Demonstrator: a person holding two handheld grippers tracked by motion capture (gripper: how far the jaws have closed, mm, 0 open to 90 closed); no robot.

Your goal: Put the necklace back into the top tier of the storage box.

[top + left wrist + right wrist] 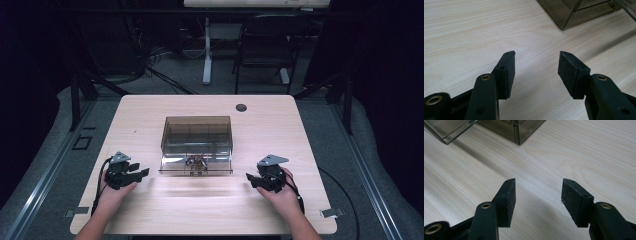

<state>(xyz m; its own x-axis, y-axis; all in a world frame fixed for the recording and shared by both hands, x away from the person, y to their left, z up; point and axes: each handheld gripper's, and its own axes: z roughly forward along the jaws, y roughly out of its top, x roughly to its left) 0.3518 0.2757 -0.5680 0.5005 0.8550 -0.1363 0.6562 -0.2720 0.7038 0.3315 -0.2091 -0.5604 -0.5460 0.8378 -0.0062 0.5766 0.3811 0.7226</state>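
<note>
Light wood-grain laminate forms the table (150, 110), which occupies the centre of the high view. A smoke-tinted transparent box (197, 135) sits at the middle of the frame, with its clear front drawer (196, 166) pulled out toward the lower edge; small objects (196, 162) lie inside the drawer, too small to identify. The left gripper (142, 172) rests at the lower left of the frame, held by the left hand (111, 192), and points toward the drawer without touching it. The right gripper (250, 179) rests at the lower right, held by the right hand (281, 197), also apart from the drawer. In the left gripper view, the jaws stand spread with bare table between the pads (509, 72); a corner of the box appears at the upper right. In the right gripper view, the jaws stand equally spread, grasping nothing, and the box corner appears at the upper left. A dark round grommet (241, 107) marks the table at the upper centre-right.
</note>
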